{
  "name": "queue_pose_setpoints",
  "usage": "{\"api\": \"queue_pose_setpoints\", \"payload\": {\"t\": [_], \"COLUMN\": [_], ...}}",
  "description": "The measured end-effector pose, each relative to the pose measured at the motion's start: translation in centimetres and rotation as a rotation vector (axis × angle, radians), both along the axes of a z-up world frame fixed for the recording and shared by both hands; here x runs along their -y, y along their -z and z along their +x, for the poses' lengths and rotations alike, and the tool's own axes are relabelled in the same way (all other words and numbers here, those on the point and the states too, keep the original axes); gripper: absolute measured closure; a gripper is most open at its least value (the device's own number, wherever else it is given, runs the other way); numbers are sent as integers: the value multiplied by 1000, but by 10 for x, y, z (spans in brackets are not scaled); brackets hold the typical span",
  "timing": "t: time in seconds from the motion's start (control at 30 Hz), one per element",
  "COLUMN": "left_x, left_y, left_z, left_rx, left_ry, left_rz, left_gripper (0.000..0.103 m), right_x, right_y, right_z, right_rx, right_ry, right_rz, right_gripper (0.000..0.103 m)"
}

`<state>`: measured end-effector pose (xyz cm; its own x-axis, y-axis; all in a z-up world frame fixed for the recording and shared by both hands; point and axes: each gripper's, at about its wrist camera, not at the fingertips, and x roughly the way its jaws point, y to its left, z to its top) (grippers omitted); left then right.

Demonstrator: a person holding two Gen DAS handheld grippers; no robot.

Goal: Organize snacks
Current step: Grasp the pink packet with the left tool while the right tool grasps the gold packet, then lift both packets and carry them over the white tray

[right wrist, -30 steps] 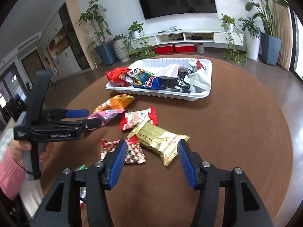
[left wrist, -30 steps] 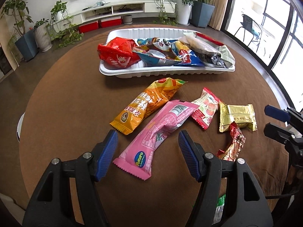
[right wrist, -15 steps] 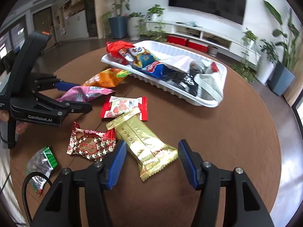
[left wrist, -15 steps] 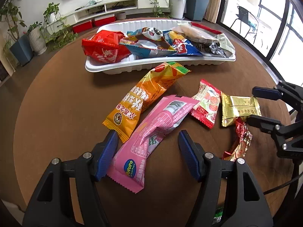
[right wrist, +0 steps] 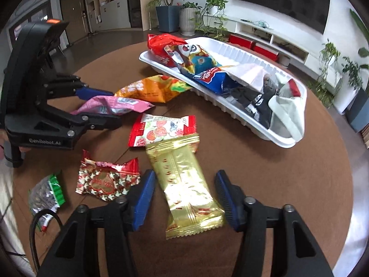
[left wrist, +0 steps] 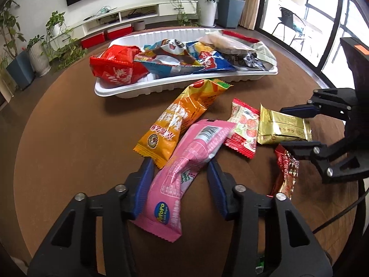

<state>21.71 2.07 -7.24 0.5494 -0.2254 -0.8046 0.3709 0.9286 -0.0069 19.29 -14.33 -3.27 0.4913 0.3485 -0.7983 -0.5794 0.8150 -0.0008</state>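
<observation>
A white tray (left wrist: pixel 115 91) at the back of the round brown table holds several snack packs; it also shows in the right wrist view (right wrist: pixel 230 108). My left gripper (left wrist: pixel 180 180) is open, its jaws on either side of a pink snack bag (left wrist: pixel 184 168) lying on the table. An orange bag (left wrist: pixel 182 117) lies beside it. My right gripper (right wrist: pixel 184 196) is open, its jaws on either side of a gold pack (right wrist: pixel 184 184), which also shows in the left wrist view (left wrist: pixel 281 127). A red-and-white pack (right wrist: pixel 161 129) lies just beyond it.
A red star-patterned candy pack (right wrist: pixel 108 180) and a small green pack (right wrist: pixel 46 191) lie at the near left of the right wrist view. The table edge (right wrist: pixel 334 184) curves close on the right. Plants and a TV cabinet stand beyond the table.
Both grippers have moved forward and down: the left jaws now straddle the pink bag, the right jaws straddle the gold pack. Both stay open.
</observation>
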Motion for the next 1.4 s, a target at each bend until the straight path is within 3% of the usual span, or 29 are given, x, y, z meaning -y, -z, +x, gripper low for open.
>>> {"api": "queue_pose_setpoints", "payload": {"t": [0.07, 0.1, 0.23, 0.4, 0.57, 0.73, 1.0, 1.4], "left_x": [3, 4, 6, 1, -2, -5, -13, -23], "left_y": [1, 2, 3, 1, 0, -4, -15, -32], "left_z": [2, 3, -1, -7, -13, -20, -32, -46], "left_rx": [4, 4, 0, -32, -50, -48, -29, 10], "left_ry": [1, 5, 11, 15, 10, -3, -24, -55], "left_rz": [-1, -3, -9, -63, -103, -124, -139, -155], "left_gripper": [63, 66, 71, 79, 81, 82, 82, 82], "right_x": [3, 5, 19, 47, 70, 82, 84, 85], "right_y": [-1, -2, -1, 3, 9, 16, 19, 8], "right_z": [0, 0, -4, -13, -24, -36, -44, -36], "right_rx": [-2, -11, -63, -158, -243, -293, -328, -336], "right_ry": [14, 20, 66, 146, 214, 256, 276, 274], "right_rz": [3, 18, 135, 353, 560, 700, 831, 940], "right_gripper": [68, 69, 70, 70, 70, 70, 70, 70]}}
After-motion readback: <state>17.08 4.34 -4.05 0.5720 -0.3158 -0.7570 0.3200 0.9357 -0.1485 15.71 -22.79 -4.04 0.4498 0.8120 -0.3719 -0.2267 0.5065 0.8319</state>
